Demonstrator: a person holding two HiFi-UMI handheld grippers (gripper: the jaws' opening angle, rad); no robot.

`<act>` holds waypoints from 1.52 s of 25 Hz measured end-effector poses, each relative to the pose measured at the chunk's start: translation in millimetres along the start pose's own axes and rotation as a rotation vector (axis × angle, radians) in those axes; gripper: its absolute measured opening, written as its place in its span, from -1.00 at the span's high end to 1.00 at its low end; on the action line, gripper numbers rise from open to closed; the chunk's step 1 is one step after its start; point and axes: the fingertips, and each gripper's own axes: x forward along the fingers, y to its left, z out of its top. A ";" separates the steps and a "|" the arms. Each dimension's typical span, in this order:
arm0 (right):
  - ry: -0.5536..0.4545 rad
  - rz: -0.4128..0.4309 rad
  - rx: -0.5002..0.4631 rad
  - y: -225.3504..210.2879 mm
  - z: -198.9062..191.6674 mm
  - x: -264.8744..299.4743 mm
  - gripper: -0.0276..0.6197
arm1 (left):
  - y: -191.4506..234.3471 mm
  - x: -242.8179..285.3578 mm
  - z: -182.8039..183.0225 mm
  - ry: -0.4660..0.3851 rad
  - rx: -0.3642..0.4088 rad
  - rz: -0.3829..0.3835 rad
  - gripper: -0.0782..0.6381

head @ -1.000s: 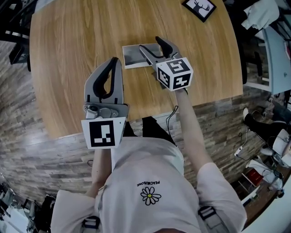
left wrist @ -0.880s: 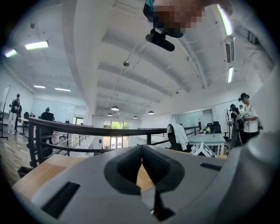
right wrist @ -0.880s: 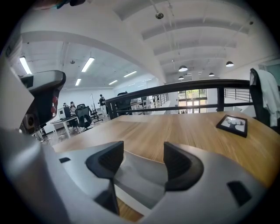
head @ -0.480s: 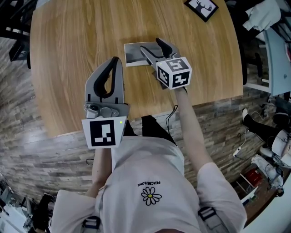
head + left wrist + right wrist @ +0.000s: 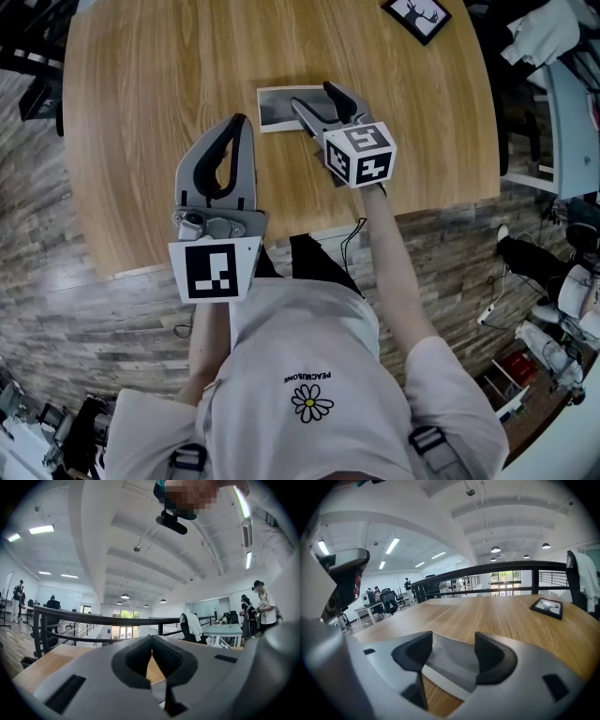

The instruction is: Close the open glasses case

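The grey glasses case (image 5: 277,105) lies on the wooden table (image 5: 141,112), near its middle. In the right gripper view a sloping grey panel of the case (image 5: 452,660) with a pale edge fills the gap between the jaws. My right gripper (image 5: 315,97) is open and reaches over the case's right end, one finger on each side of it. Whether the fingers touch it is unclear. My left gripper (image 5: 240,126) hangs shut and empty over the table's near left part, apart from the case. In the left gripper view its fingertips (image 5: 151,640) meet.
A black-framed picture (image 5: 412,15) lies at the table's far right corner, also seen as a small dark frame (image 5: 547,606) in the right gripper view. The table's near edge (image 5: 281,234) runs just before my body. A railing and office desks stand beyond.
The right gripper and the case have shifted very slightly to the right and away in the view. The left gripper has stayed where it was, still shut.
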 end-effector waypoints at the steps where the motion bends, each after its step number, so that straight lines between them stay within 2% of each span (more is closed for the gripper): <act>1: 0.002 -0.001 -0.004 1.2 -1.4 -1.7 0.07 | -0.5 -0.5 -0.1 -0.001 0.000 -0.001 0.73; 14: 0.042 0.004 -0.019 24.1 -35.7 -30.4 0.07 | 2.3 -9.7 2.7 -0.023 0.010 0.025 0.73; 28: 0.089 0.013 -0.015 29.5 -56.1 -36.2 0.07 | -5.1 -11.3 1.3 -0.017 0.007 0.013 0.73; 33: 0.022 -0.006 -0.040 24.1 -26.6 -44.3 0.07 | -8.2 -9.6 9.4 -0.036 0.021 0.002 0.73; 38: -0.168 -0.063 -0.092 21.6 53.7 -73.3 0.07 | -16.4 -4.7 33.2 -0.088 0.038 -0.028 0.73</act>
